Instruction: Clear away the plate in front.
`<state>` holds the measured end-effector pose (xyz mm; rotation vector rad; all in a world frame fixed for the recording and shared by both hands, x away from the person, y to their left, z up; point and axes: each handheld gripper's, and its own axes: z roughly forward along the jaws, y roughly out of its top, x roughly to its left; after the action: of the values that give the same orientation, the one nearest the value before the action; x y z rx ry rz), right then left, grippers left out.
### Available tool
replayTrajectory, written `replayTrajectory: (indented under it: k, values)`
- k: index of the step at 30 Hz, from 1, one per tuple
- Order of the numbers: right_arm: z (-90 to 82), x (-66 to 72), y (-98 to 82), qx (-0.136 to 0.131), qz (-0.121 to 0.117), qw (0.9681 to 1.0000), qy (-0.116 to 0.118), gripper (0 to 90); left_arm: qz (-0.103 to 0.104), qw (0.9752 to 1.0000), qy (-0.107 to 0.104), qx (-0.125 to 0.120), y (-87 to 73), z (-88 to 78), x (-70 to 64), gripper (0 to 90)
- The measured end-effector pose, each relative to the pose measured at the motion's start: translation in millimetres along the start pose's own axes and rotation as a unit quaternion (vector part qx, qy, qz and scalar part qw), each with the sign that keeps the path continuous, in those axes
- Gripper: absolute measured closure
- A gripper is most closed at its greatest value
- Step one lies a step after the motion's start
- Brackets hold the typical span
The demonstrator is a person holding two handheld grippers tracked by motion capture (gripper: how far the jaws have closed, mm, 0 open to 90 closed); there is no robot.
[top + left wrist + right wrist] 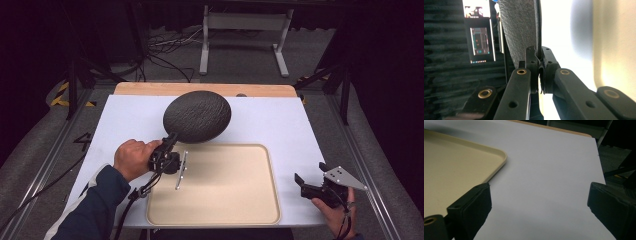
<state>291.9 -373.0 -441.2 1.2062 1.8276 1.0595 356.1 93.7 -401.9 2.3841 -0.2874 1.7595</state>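
A dark grey, rough-textured round plate [197, 116] is held tilted above the white table, just beyond the beige tray [220, 200]. My left gripper [170, 141] is shut on the plate's near rim. In the left gripper view the jaws pinch the plate's thin edge [524, 32] at the left gripper's tips [540, 65]. My right gripper [310, 178] rests at the table's right front, jaws wide apart with nothing between them. In the right gripper view the open right gripper [539, 202] faces bare white tabletop beside the tray's corner [499, 157].
The white tabletop [280, 125] has a wooden strip [150, 89] along its far edge. A metal frame stand [245, 35] and cables lie on the floor beyond. A lit monitor [480, 40] shows in the left gripper view.
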Motion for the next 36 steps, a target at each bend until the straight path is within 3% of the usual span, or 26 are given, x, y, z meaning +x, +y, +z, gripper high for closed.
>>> replayTrajectory:
  k: [4,13,17,22,26,36]
  values:
    - [-0.3,0.8,0.4,-0.002,-0.001,1.0000,0.001,5.9,0.009,0.9999,-0.001,-0.010,6.5,-9.2,-4.5,86.6]
    - [-1.1,1.1,1.0,-0.003,-0.001,1.0000,0.000,5.9,0.005,0.9993,-0.011,-0.035,15.3,-26.1,-14.2,86.6]
    - [-1.5,1.5,1.3,-0.003,-0.002,1.0000,0.000,5.9,0.019,0.9986,-0.020,-0.046,17.7,-38.9,-23.2,86.7]
    - [-0.9,1.3,1.3,-0.002,-0.002,1.0000,-0.001,5.9,0.034,0.9971,-0.021,-0.064,21.5,-52.1,-32.6,86.4]
    - [-0.5,2.2,1.2,0.000,-0.004,1.0000,0.000,5.9,0.030,0.9961,-0.032,-0.077,26.4,-63.6,-40.9,86.5]
    - [-0.8,2.8,1.4,0.001,-0.005,1.0000,0.000,5.9,0.046,0.9927,-0.051,-0.099,37.3,-70.9,-56.2,86.3]
